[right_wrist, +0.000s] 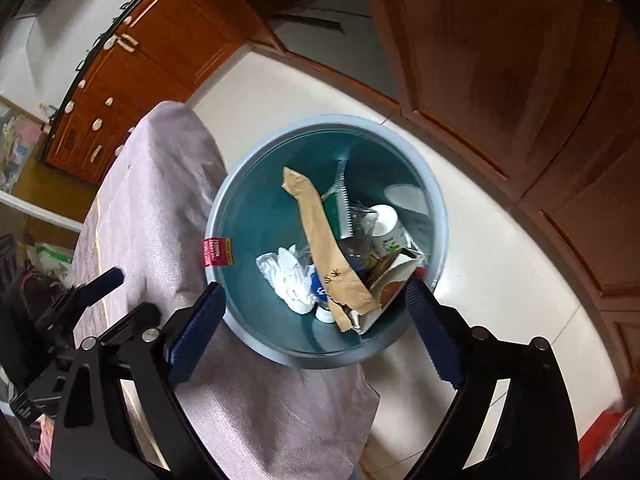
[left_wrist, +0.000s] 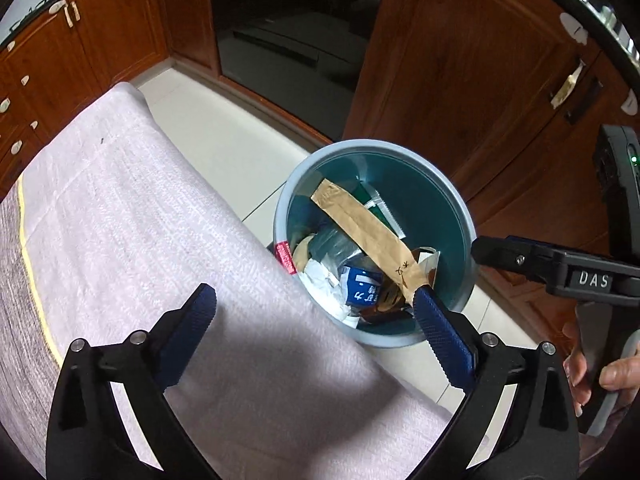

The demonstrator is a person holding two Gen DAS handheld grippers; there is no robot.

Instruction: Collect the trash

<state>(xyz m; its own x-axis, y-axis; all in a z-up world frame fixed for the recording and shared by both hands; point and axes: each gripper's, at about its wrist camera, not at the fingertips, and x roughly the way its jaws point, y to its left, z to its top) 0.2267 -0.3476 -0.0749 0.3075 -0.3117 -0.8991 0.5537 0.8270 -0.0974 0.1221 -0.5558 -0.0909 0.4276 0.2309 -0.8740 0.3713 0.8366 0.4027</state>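
Note:
A round grey-blue bin (left_wrist: 432, 208) stands on the floor against the table's edge, seen from above in both views (right_wrist: 256, 208). Inside lie a long brown paper strip (left_wrist: 360, 220) (right_wrist: 324, 240), crumpled white tissue (left_wrist: 320, 276) (right_wrist: 288, 272), a blue carton (left_wrist: 362, 286), a white cup (right_wrist: 386, 224) and clear plastic. My left gripper (left_wrist: 313, 294) hangs open over the bin's near rim, with nothing between its blue pads. My right gripper (right_wrist: 314, 288) is open above the bin too, and empty. One of its black fingers (left_wrist: 504, 254) reaches in from the right in the left wrist view.
The table under a pale pink cloth (left_wrist: 140, 220) (right_wrist: 160, 200) fills the left. Brown wooden cabinets (left_wrist: 460, 60) ring the white tiled floor (left_wrist: 224, 140); a dark open cupboard (left_wrist: 288, 32) lies beyond. A person's hand (left_wrist: 616, 372) grips the right tool. A red label (right_wrist: 212, 252) marks the bin's rim.

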